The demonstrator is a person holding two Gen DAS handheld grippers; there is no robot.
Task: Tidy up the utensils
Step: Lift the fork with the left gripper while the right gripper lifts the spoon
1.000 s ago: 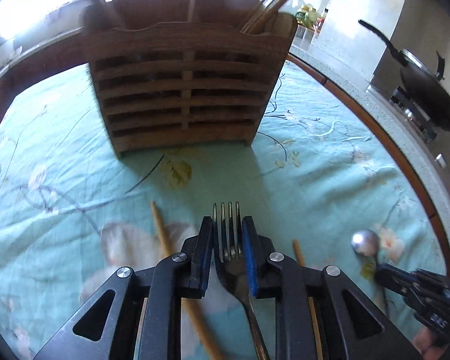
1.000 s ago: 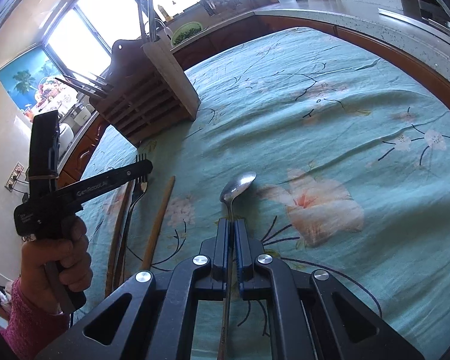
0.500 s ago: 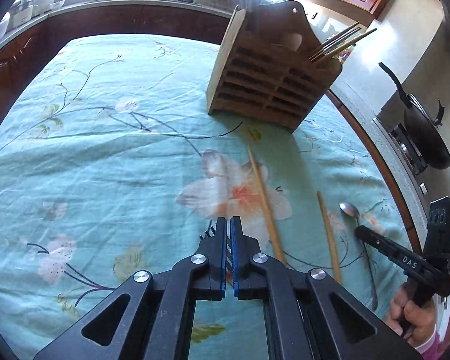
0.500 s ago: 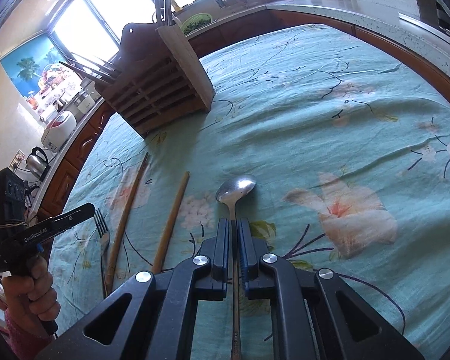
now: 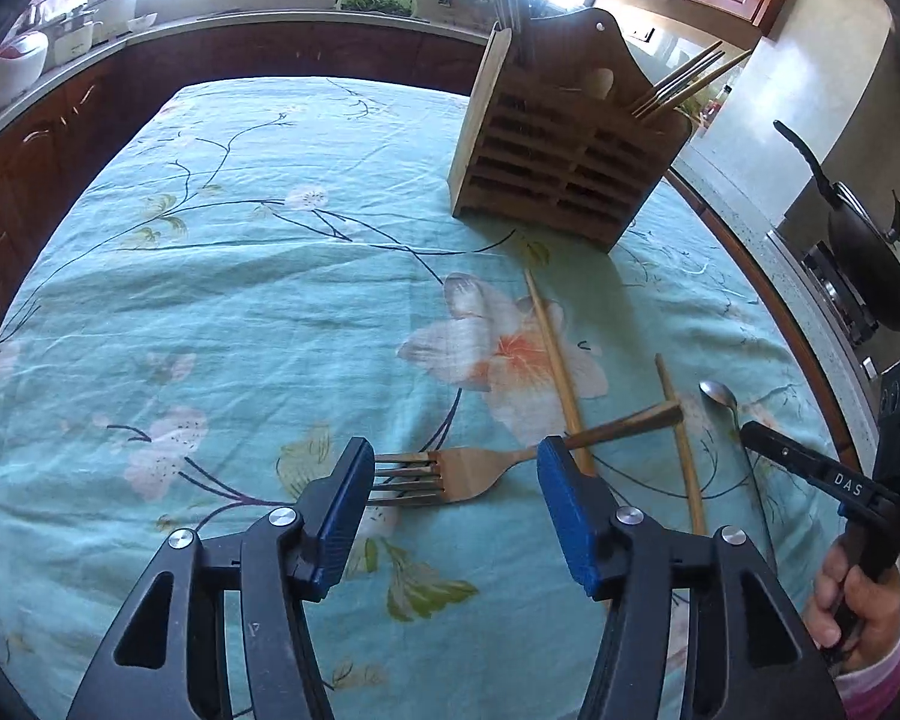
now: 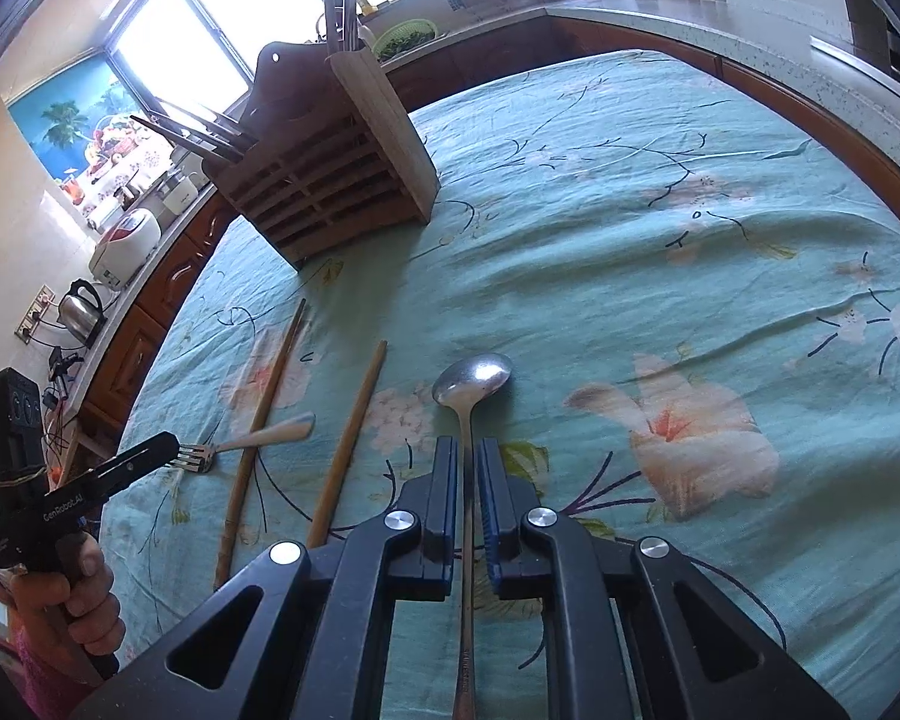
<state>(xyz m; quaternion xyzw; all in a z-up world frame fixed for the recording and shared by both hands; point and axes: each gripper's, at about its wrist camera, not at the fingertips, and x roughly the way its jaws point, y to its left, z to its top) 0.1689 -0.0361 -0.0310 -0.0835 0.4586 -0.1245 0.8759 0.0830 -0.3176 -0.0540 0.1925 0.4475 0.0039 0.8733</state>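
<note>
Sunlit kitchen counters ring your bench [image 5: 222,312], which is draped in a teal floral cloth. Your fork [image 5: 450,471] lies flat on that cloth, tines pointing left in the left wrist view, its handle crossing over one wooden chopstick [image 5: 555,366]. Your left gripper [image 5: 453,495] points steeply down over it; its jaws have just been opening and now stand wide, the tines near the left pad and the neck near the right pad, neither pad pressing on the fork. Your right gripper [image 6: 467,495] is also angled down, its jaws nearly closed around the handle of the spoon [image 6: 471,396], whose bowl lies on the cloth ahead. A second chopstick [image 6: 348,441] lies between fork and spoon. Beyond them stands the wooden utensil holder [image 5: 561,144], already holding cutlery. Open cloth stretches left of the fork; the bench edge runs close on your right.
</note>
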